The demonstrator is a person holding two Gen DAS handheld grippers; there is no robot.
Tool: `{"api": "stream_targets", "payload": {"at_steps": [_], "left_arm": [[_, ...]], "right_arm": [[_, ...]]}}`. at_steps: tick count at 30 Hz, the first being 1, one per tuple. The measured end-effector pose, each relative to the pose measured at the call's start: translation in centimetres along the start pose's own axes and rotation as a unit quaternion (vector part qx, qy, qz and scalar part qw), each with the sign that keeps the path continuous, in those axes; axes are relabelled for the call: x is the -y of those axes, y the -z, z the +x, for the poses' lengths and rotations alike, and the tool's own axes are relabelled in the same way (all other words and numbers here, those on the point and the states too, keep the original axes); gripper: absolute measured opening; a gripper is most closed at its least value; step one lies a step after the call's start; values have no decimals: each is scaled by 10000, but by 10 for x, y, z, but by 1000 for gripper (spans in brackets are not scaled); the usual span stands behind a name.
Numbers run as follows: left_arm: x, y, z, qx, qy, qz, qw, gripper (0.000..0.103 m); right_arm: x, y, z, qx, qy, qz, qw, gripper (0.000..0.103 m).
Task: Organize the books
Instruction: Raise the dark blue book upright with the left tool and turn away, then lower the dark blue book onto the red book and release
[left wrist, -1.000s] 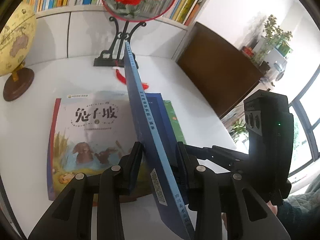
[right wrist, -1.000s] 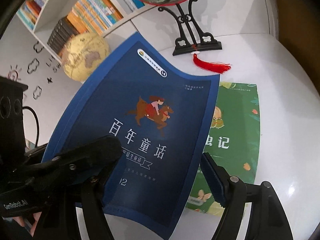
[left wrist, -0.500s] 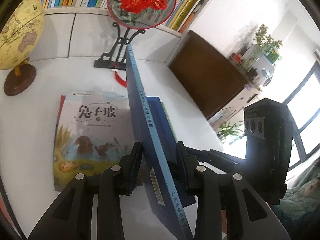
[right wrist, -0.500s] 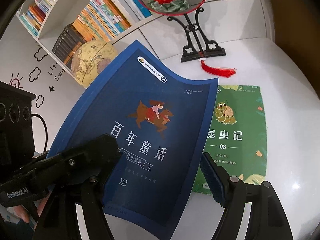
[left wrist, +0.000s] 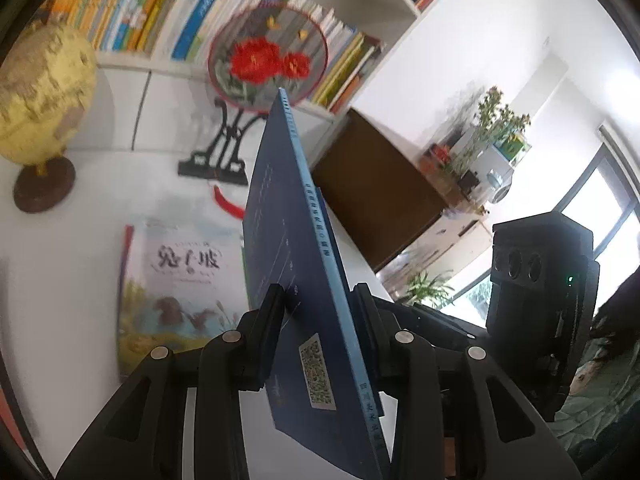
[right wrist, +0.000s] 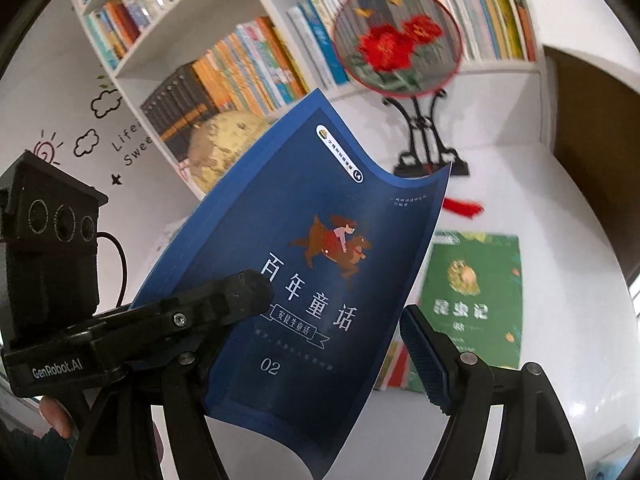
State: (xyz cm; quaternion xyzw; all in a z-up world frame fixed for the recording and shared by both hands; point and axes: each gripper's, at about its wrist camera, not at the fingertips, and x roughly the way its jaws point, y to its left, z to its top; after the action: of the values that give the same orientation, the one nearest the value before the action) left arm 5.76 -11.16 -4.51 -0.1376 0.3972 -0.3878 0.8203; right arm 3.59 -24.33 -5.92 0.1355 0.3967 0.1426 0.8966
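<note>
The left gripper (left wrist: 316, 312) is clamped on the blue book (left wrist: 296, 264), its two fingers (left wrist: 270, 316) pressed to either cover near the lower end of the spine, so the book stands on edge and runs up and away between them. From the right wrist view the same book (right wrist: 316, 280) shows its front cover with a rider on a horse, raised clear of the white table (right wrist: 560, 240), its top right corner curling. The right gripper (right wrist: 320, 356) has its jaws spread wide apart; the book's lower edge hangs between them, the right finger (right wrist: 424, 356) apart from it.

Farther off, flat on the table, lie a picture book with ducks (left wrist: 180, 292) on the left and a green book (right wrist: 476, 292) on the right. Beyond them stand a globe (left wrist: 40, 96) at far left and a round embroidered fan on a black stand (left wrist: 264, 60), with a red tassel (left wrist: 226, 202) below it. At the back, bookshelves (right wrist: 248, 64) are filled with upright books.
</note>
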Motion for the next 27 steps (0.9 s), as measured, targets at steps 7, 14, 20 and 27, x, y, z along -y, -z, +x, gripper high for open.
{"api": "stream_targets", "payload": {"at_steps": [7,14,20,27], "left_arm": [[-27,-7,-67,493,-270,-40,9984,32],[-94,7,-129,693,-784,-453,9935,32],[-176,29,-166,657,-1055,-979,9874,32],[-274,59,-189,587,-1047,-1726,9776,30]], "right_arm": [[-57,-16,7,166,-380,-286,9987,76],[-133,-10,52,-61,-864,-680,9939,76],[-191,7,117,-477,-1065,-907,9890,75],[-252,33,211,-1126,-1030,-1137,9817,75]]}}
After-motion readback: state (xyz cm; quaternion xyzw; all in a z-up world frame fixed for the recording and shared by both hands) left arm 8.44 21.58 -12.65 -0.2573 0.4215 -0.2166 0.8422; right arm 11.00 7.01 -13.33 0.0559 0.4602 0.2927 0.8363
